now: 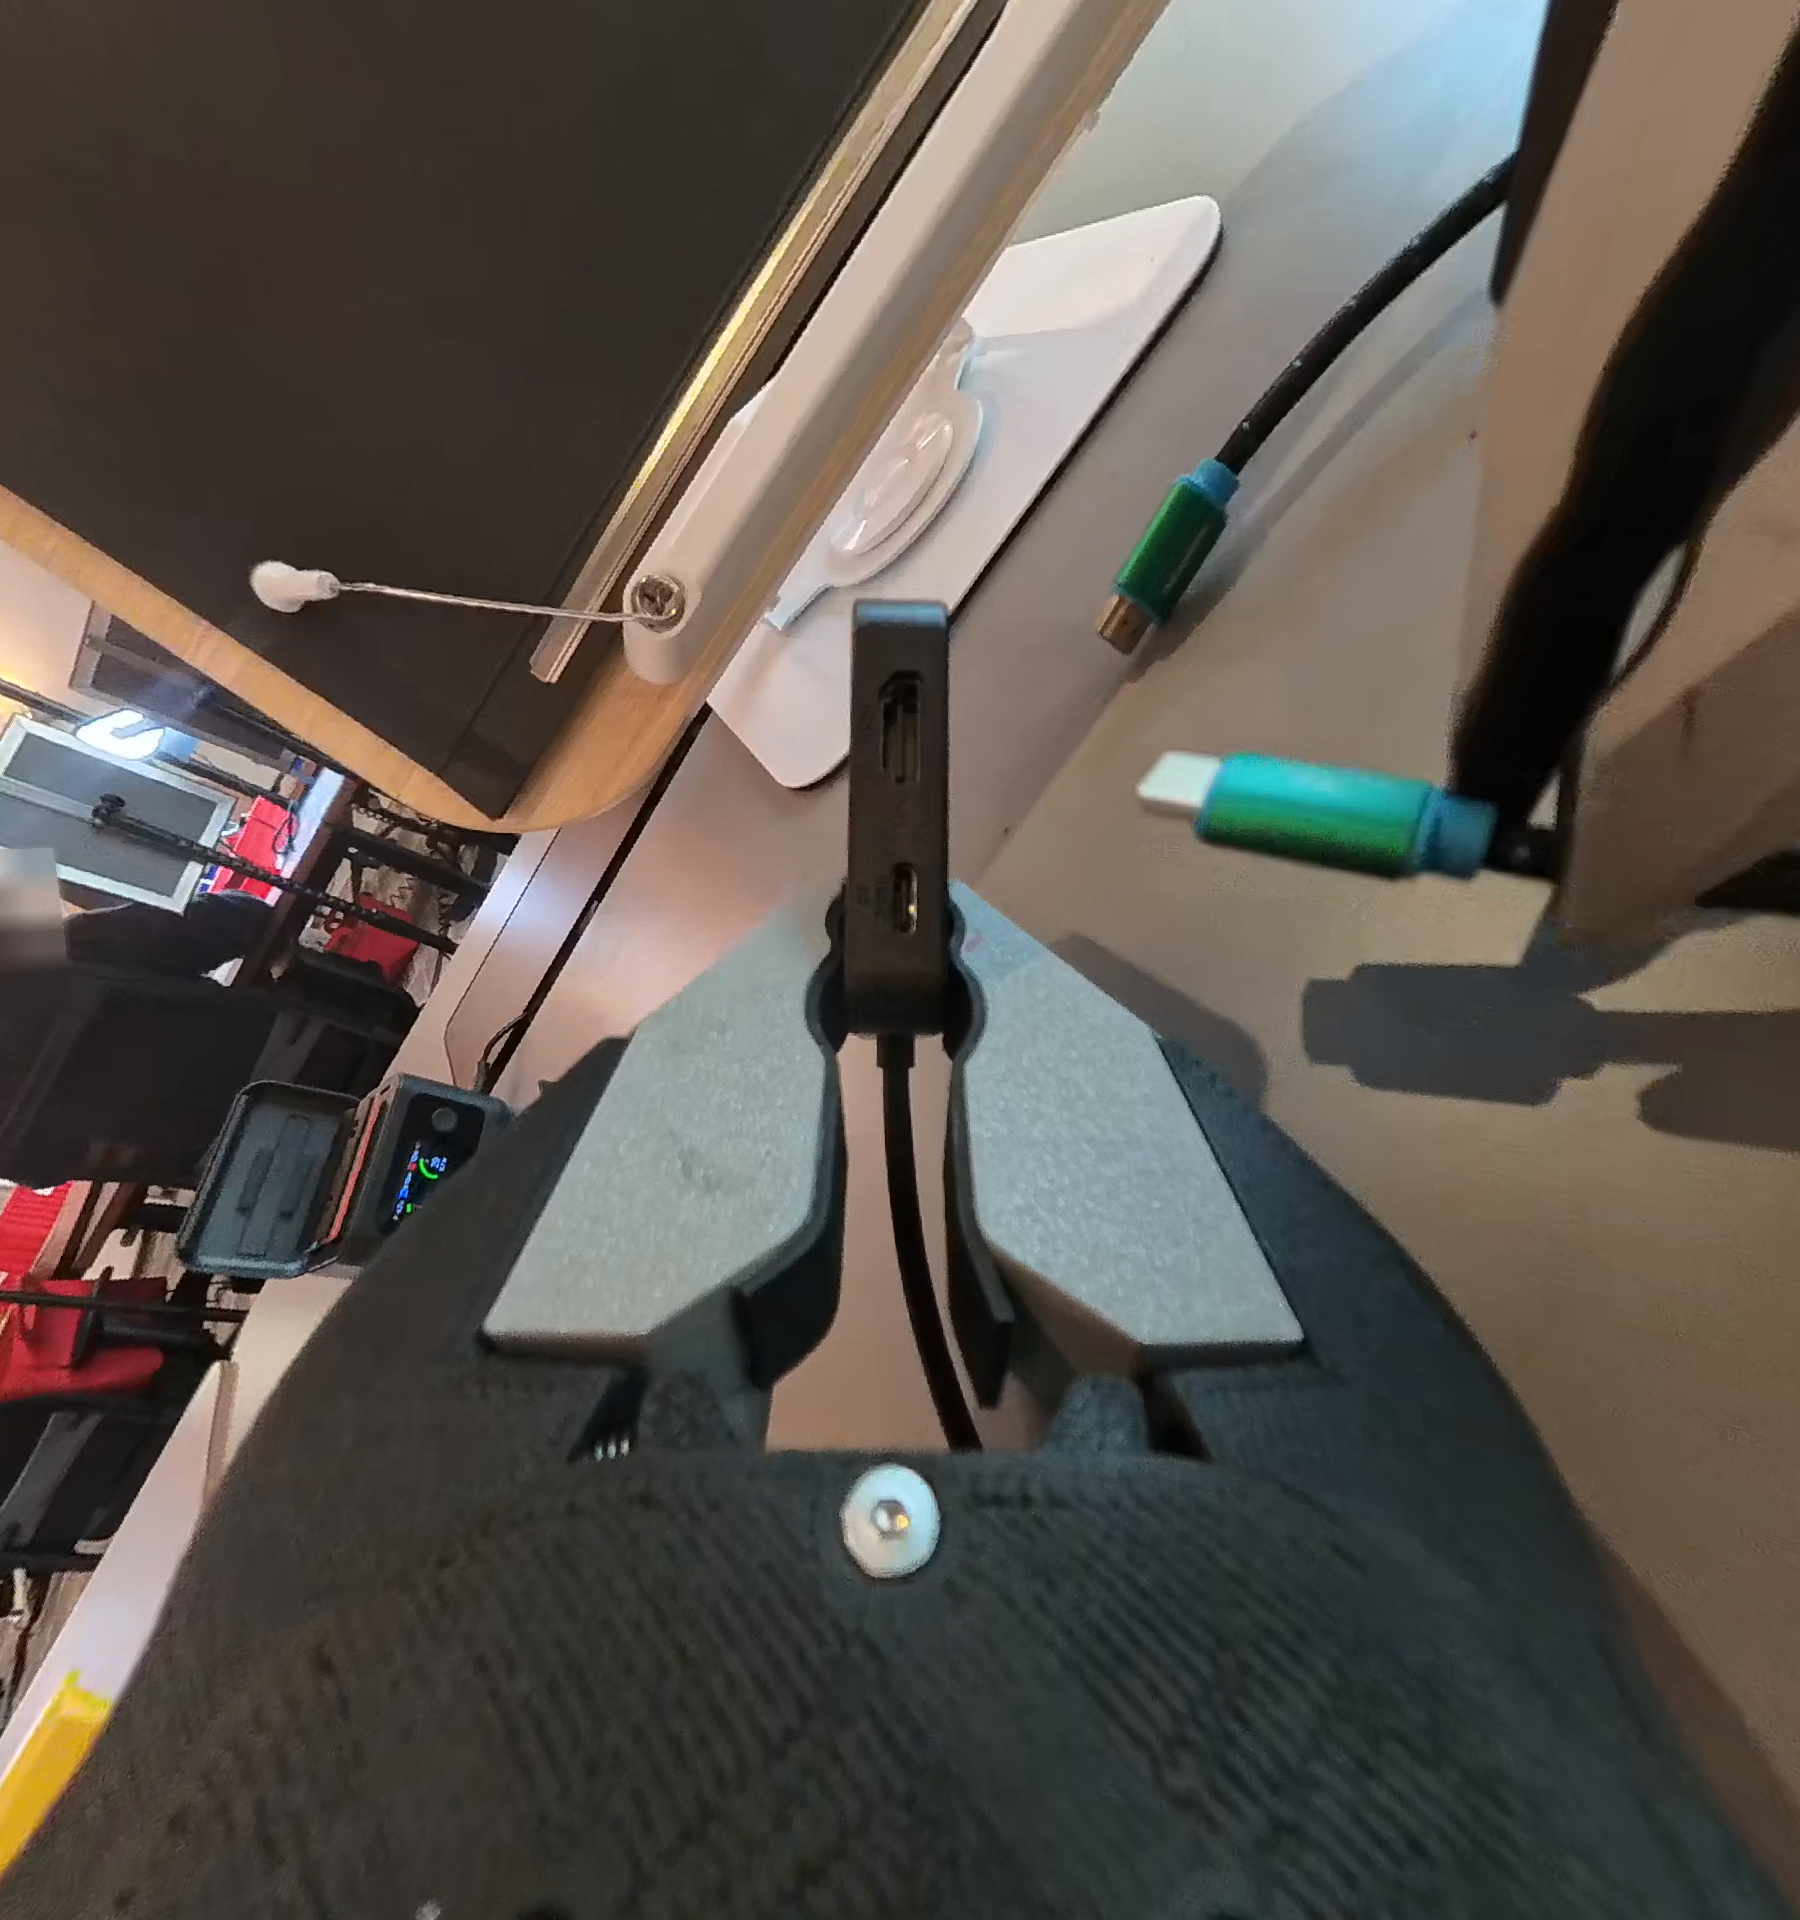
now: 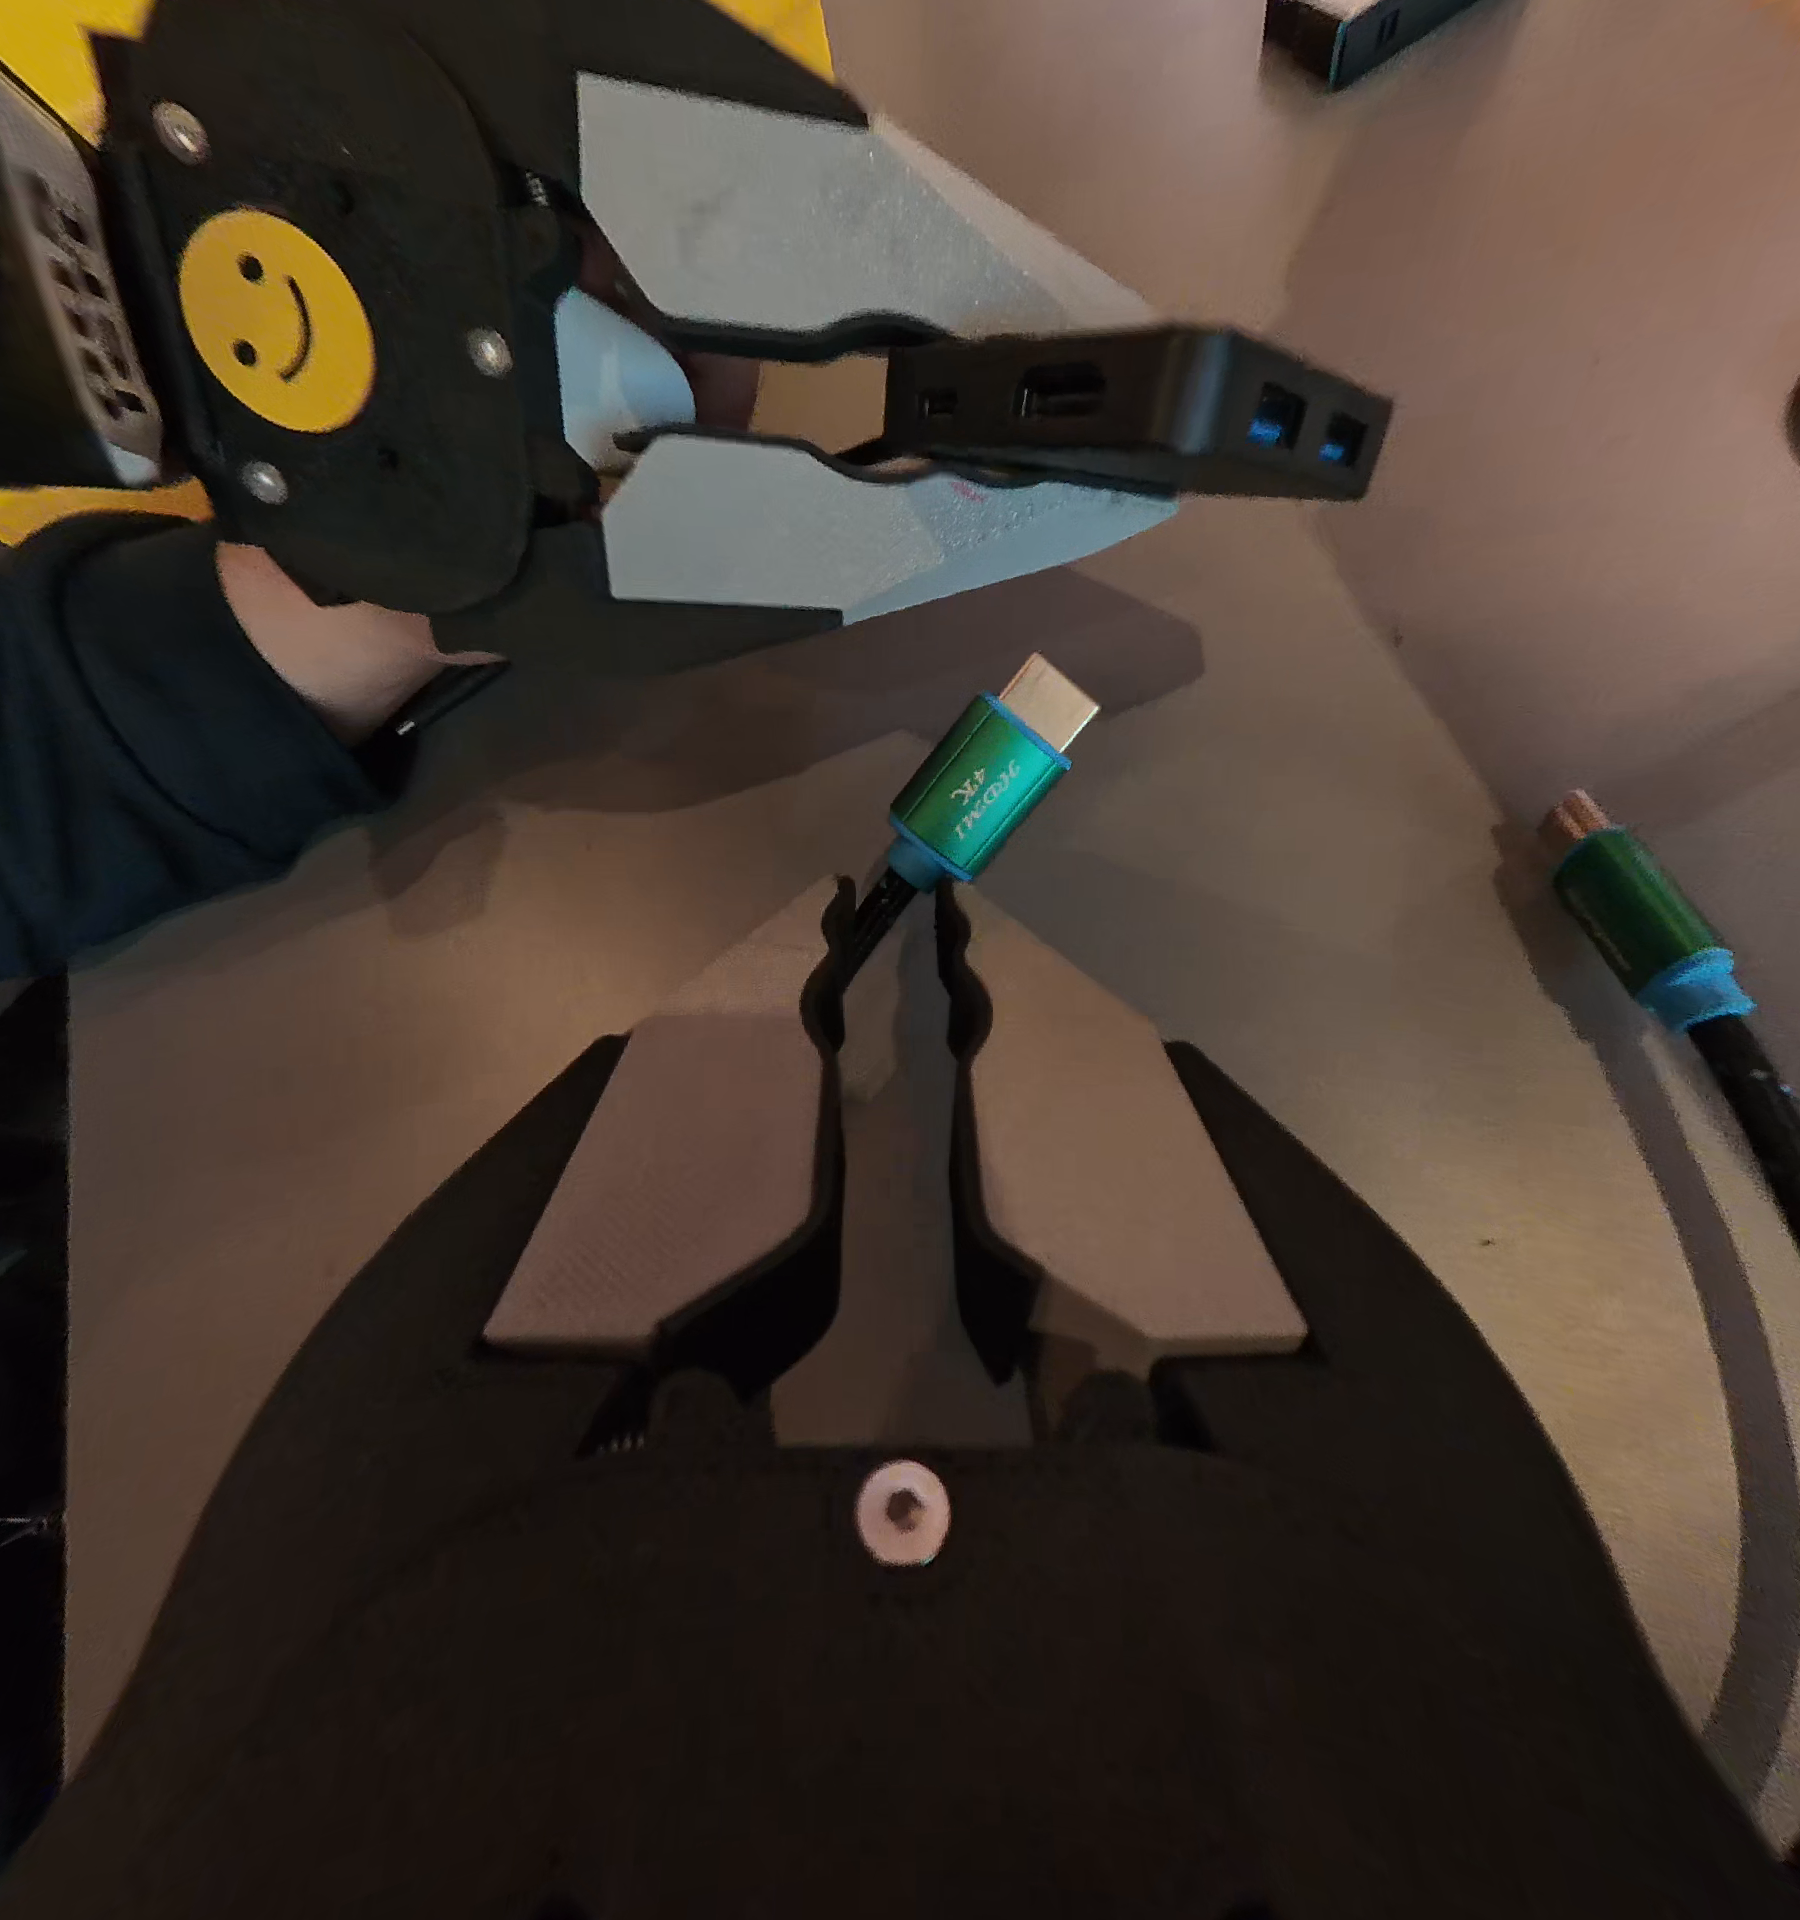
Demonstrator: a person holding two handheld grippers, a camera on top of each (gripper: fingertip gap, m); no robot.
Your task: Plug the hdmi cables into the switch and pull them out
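My left gripper (image 1: 896, 940) is shut on the lower end of a black switch (image 1: 898, 748), held above the table with its side ports facing the camera. The switch's own black lead runs back between the fingers. My right gripper (image 2: 891, 920) is shut on the black cable just behind a green HDMI plug (image 2: 979, 779). The plug's metal tip points up toward the switch (image 2: 1135, 405) but stays apart from it. In the left wrist view this plug (image 1: 1322, 821) hangs to the right of the switch. A second green HDMI plug (image 2: 1634, 914) lies on the table at the right.
A dark monitor (image 1: 304, 260) and its white base plate (image 1: 1083, 312) stand behind the switch. A small black box (image 2: 1374, 42) sits at the far table edge. A person's dark sleeve (image 2: 96, 748) reaches in from the left. The second cable curves along the right side. The tips of one gripper are about 9 cm away from the tips of the other.
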